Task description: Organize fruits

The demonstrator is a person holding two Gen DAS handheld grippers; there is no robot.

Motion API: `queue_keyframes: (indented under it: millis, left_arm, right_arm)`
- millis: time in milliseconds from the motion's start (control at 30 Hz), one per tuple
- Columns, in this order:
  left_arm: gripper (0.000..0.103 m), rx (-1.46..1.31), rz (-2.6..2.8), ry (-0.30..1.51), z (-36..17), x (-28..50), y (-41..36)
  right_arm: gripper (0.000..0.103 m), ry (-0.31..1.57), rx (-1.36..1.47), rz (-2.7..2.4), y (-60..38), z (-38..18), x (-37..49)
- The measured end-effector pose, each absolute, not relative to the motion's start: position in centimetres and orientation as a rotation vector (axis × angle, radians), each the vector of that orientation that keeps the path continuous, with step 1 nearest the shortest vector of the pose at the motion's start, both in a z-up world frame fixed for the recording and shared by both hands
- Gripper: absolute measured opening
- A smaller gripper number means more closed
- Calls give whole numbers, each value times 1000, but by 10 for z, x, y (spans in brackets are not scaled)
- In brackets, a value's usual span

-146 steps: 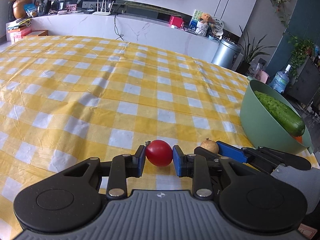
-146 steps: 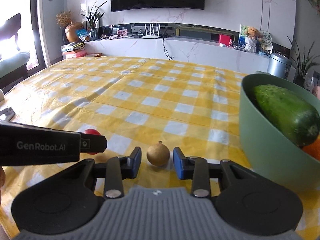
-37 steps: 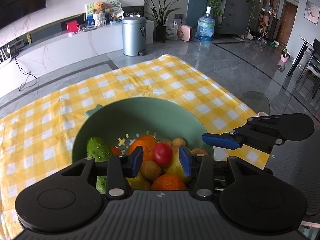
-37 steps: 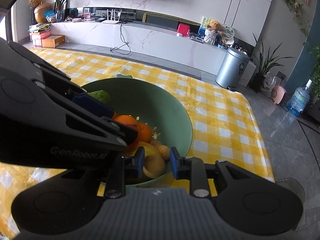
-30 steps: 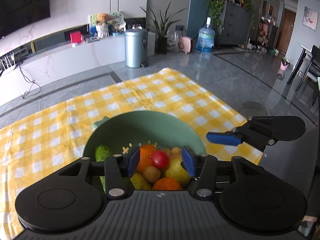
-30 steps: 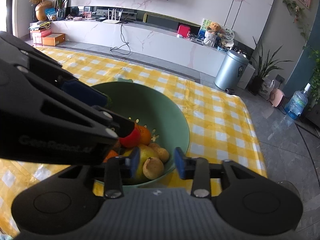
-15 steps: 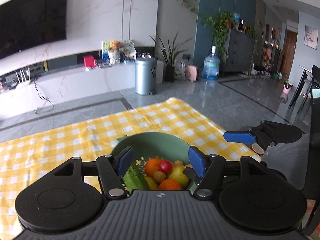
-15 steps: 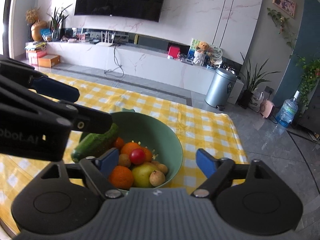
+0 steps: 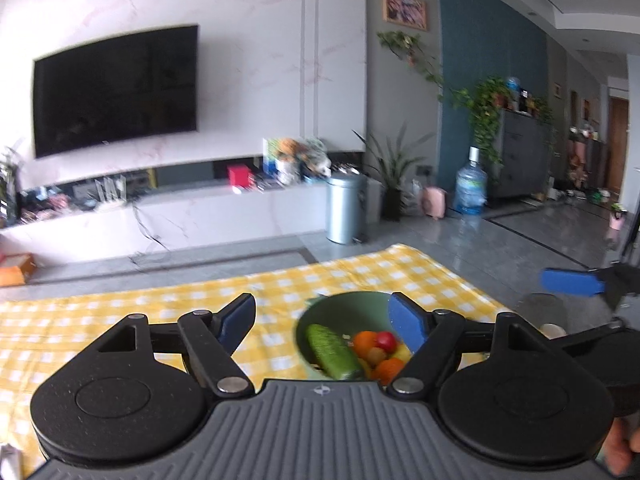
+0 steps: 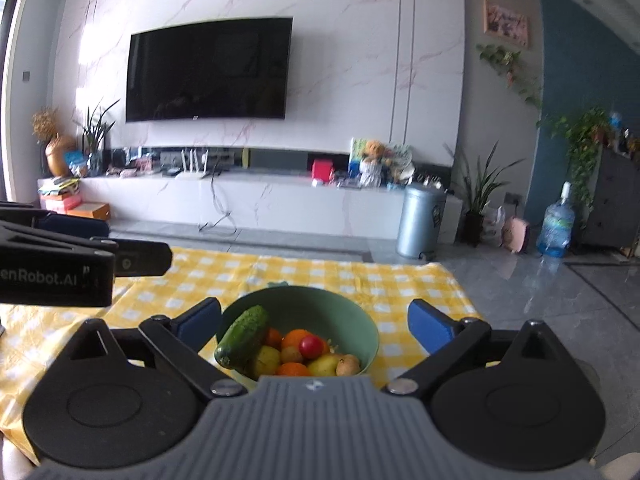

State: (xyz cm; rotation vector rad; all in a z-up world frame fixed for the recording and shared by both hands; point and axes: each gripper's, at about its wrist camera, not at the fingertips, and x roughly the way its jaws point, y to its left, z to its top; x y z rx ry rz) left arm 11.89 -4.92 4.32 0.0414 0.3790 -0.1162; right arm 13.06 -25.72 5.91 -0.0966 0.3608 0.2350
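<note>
A green bowl (image 9: 346, 299) (image 10: 362, 318) stands on the yellow checked tablecloth near the table's right end. It holds a cucumber (image 10: 244, 336), oranges, yellow fruit, a red tomato (image 10: 311, 345) (image 9: 386, 340) and a small brown fruit (image 10: 347, 364). My left gripper (image 9: 322, 318) hovers back from and above the bowl; its jaws are opening wide with nothing between them. My right gripper (image 10: 316, 320) hangs likewise behind the bowl, jaws opening and empty. Its blue finger pad (image 9: 572, 282) shows at the right edge of the left wrist view.
The tablecloth (image 10: 280, 272) ends just right of the bowl, with grey floor beyond. Across the room are a metal bin (image 10: 420, 220), a water bottle (image 10: 556, 224), plants and a white TV cabinet (image 10: 240, 200).
The left gripper let go of the red tomato and the right one of the brown fruit; both now lie in the bowl. Both grippers opened wide and drew back and up.
</note>
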Motion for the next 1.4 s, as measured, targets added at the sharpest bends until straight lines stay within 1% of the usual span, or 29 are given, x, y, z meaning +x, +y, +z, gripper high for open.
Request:
queue_keyframes:
  millis: [200,367,633,900,1400]
  left_arm:
    - [89,73,-37,359,31,102,-45]
    - [89,48,-12,373,15,95,-37]
    - [89,4,7,447,-9,92,-28]
    - [89,18,-2,502,-30,93,-33]
    - [89,-6,13,587,-49,103,-34]
  right_arm:
    - [99,289,-30,206,-259,55,97]
    - [99,249,10,186,-261,44,82]
    - [99,329,62,205,-263,17,90]
    - [99,392,106,254,-266,-9,101]
    - [99,448,180,268,-267,-26,118]
